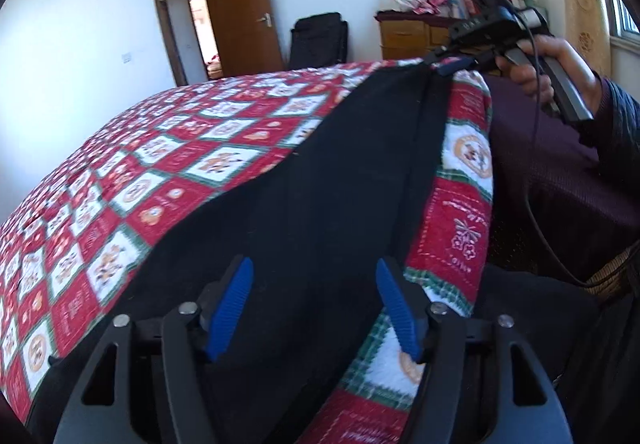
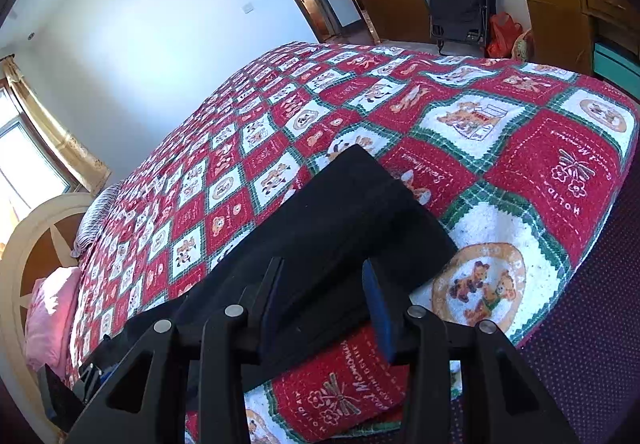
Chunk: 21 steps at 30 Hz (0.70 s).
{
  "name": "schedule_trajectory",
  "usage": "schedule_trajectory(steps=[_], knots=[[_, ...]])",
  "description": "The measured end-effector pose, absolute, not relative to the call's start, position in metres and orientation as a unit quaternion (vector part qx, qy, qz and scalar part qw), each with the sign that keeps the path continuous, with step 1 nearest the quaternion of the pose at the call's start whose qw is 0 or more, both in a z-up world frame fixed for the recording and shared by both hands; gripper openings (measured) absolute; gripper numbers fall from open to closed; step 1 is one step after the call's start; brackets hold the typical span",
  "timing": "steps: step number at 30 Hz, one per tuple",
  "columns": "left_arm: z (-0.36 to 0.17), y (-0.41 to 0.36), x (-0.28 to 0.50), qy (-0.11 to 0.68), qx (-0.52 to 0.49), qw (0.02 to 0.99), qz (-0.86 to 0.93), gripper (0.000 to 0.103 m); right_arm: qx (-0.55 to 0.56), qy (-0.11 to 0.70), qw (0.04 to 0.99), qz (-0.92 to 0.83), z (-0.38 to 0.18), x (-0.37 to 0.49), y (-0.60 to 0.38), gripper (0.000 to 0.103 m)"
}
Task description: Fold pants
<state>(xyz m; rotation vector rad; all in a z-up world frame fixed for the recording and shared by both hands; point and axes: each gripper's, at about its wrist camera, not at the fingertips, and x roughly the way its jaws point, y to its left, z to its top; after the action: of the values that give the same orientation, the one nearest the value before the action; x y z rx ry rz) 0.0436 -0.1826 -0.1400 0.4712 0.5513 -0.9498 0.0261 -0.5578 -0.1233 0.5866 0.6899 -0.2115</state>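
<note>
Black pants (image 1: 320, 184) lie stretched out along the near edge of a bed under a red, white and green patchwork cover (image 1: 160, 164). My left gripper (image 1: 316, 284) hovers low over one end, its blue pads (image 1: 232, 308) wide apart with black cloth below them. At the far end a hand (image 1: 560, 64) holds my right gripper (image 1: 448, 64), tip down at the hem. In the right wrist view the right gripper (image 2: 326, 284) stands over the squared leg end of the pants (image 2: 340, 212), jaws apart, pads not pressing on the cloth.
The bed cover (image 2: 480, 124) drops off to a dark purple sheet (image 2: 580, 304) on the near side. A pink pillow (image 2: 52, 308) and the headboard are at one end. A wooden dresser (image 1: 412, 38), a black folded chair (image 1: 318, 40) and an open door (image 1: 240, 4) line the far wall.
</note>
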Motion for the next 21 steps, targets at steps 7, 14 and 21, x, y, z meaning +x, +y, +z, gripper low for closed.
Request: schedule_trajectory(steps=[7, 14, 21], knots=[[-0.165, -0.199, 0.044, 0.295, 0.241, 0.811, -0.445, 0.046, 0.307, 0.321, 0.889, -0.114, -0.126, 0.022, -0.573, 0.039], [-0.164, -0.197, 0.044, 0.307, 0.225, 0.815, -0.438, 0.042, 0.309, 0.311, 0.891, -0.120, -0.128, 0.032, -0.578, 0.034], [-0.160, -0.192, 0.043, 0.297, 0.210, 0.815, -0.451, 0.008, 0.284, 0.306, 0.899, -0.127, -0.129, 0.041, -0.579, 0.004]])
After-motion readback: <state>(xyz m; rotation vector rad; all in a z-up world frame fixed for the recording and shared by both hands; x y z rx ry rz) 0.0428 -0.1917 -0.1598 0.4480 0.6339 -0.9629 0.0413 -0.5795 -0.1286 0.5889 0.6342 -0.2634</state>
